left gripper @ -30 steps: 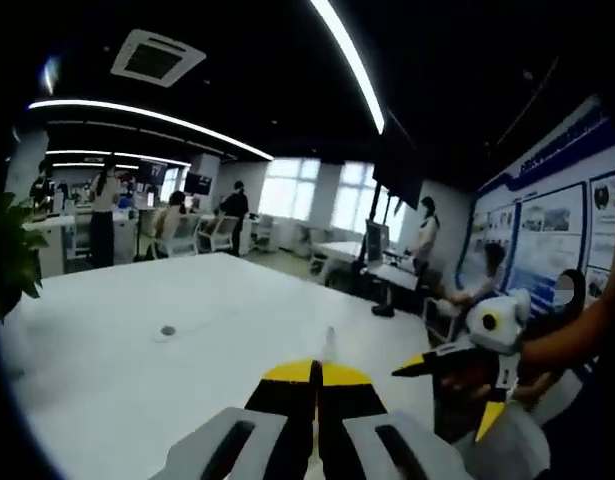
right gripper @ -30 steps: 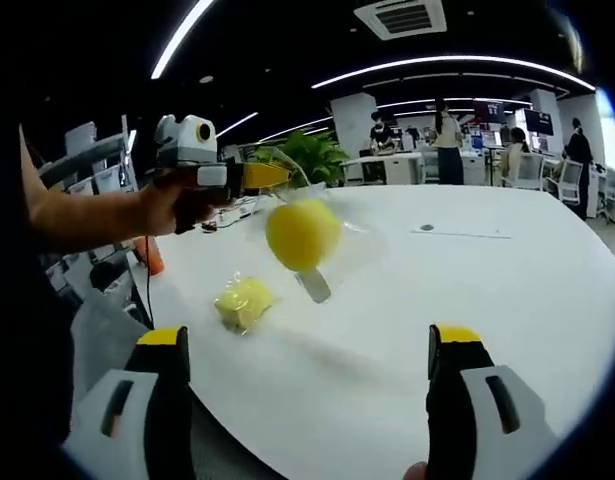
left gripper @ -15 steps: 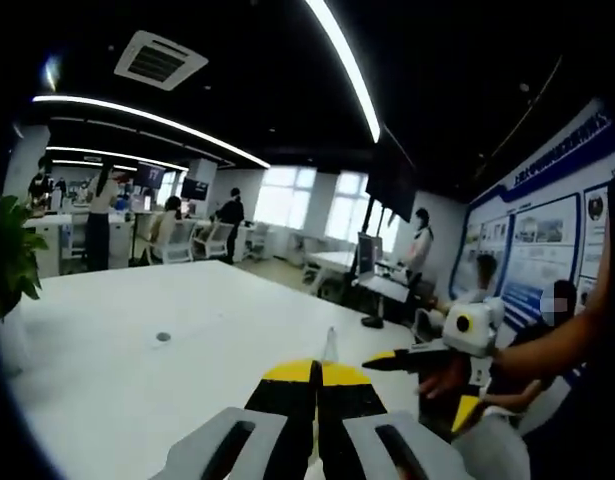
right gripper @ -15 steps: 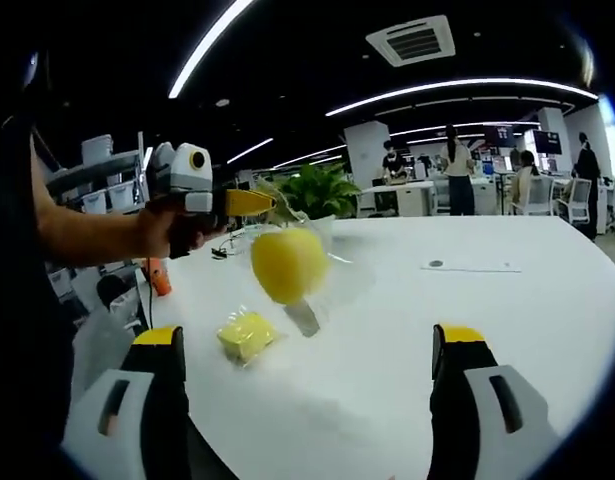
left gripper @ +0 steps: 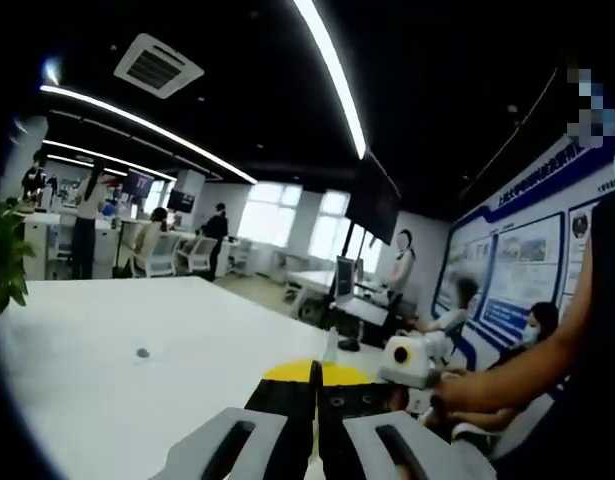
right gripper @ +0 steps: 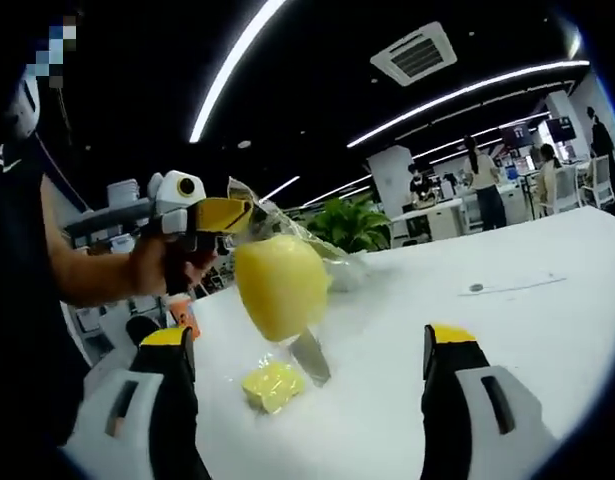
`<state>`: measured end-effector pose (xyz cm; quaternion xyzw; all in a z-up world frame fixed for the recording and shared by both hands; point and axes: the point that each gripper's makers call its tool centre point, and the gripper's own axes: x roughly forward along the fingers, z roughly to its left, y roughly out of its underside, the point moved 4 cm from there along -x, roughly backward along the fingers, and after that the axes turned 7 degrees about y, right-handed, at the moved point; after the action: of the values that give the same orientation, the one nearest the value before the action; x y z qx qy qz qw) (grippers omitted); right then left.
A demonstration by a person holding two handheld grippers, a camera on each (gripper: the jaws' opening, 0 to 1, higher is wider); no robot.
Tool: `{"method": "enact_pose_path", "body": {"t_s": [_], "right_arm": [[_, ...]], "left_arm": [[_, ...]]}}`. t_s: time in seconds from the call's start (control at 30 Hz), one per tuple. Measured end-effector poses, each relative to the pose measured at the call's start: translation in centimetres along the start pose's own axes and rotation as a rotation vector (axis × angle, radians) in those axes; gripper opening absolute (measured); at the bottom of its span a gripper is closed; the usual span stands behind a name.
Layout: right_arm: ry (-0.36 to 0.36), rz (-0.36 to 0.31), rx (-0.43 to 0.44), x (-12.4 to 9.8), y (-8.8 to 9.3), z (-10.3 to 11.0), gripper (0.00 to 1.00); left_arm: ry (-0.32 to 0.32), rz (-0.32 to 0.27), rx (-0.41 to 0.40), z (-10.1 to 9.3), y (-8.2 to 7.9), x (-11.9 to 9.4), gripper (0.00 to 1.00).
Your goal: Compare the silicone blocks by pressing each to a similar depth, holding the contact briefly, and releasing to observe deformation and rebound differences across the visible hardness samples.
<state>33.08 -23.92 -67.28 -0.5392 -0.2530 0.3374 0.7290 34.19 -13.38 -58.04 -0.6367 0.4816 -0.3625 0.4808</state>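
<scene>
My left gripper [left gripper: 317,372] is shut on the top edge of a clear plastic bag [right gripper: 249,197]. In the right gripper view the left gripper [right gripper: 239,215] comes in from the left, held by a hand, and the bag hangs from its yellow tips above the table. A pale yellow silicone block [right gripper: 282,285] sits inside it. A second yellow block [right gripper: 272,385] in its own clear wrap lies on the white table [right gripper: 507,330] below. My right gripper [right gripper: 309,345] is open, its jaws wide apart on either side of the hanging block, with nothing between them. It also enters the left gripper view as the right gripper [left gripper: 412,362].
A potted plant [right gripper: 352,225] stands at the table's far edge. The table [left gripper: 107,390] has a small round port [left gripper: 141,353]. Desks, chairs and several people fill the office behind, and posters hang on the wall [left gripper: 527,270].
Both cameras have tilted upward. The hanging bagged block now looks closer and higher between my right jaws. In the left gripper view the right gripper has drawn in beside my shut jaws.
</scene>
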Motion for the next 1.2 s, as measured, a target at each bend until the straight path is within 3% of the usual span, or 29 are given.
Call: {"method": "enact_pose_path", "body": {"t_s": [0.13,0.4,0.63,0.87,0.97,1.2], "right_arm": [[-0.051,-0.016,0.03,0.8,-0.5,1.0,0.75],[-0.116,-0.113,0.054,0.9,-1.7,1.8,0.55],[-0.15,-0.094,0.057,1.6,-1.2,2.7,0.49],[-0.191,-0.101,0.108,1.5,-1.2,3.4,0.32],[-0.189,-0.109,0.094,1.4,-1.5,3.7,0.3],[-0.204,-0.038,0.063,1.4,-2.0,4.6,0.21]], "left_arm": [[0.022,0.004,-0.004,-0.9,0.1,0.1,0.0],[0.052,-0.002,-0.034,-1.9,0.0,0.2,0.0],[0.071,-0.003,-0.024,-2.6,-0.3,0.4,0.0],[0.073,-0.014,-0.016,-2.6,-0.9,0.3,0.0],[0.067,-0.021,-0.013,-2.5,-1.1,-0.1,0.0],[0.051,-0.025,-0.009,-2.2,-1.1,-1.4,0.0]]}}
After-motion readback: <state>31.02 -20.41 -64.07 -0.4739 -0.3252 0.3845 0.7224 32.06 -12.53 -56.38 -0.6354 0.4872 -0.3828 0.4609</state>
